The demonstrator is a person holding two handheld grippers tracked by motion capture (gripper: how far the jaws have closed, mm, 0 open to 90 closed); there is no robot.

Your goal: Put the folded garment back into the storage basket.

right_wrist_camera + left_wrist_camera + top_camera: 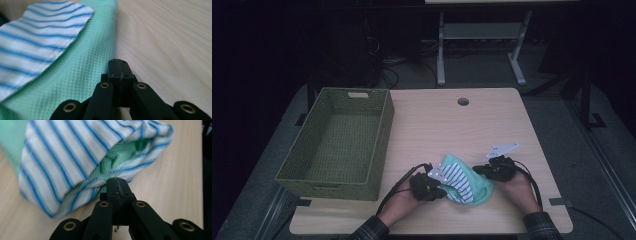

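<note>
Mint-green waffle-weave cloth with a blue-and-white striped panel (464,182) lies bunched at the wooden table's (492,125) near edge, right of the green wicker basket (339,142), bearing no legible label. Left gripper (116,181) is closed at its hem, seemingly pinching it; right gripper (117,62) is closed, empty, beside the cloth.

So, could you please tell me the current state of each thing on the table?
Woven basket: empty, upright.
Green cloth: folded, lying on the table.
Striped cloth: folded over the green cloth.
Left hand-held gripper: shut at the cloth's edge.
Right hand-held gripper: shut.
</note>
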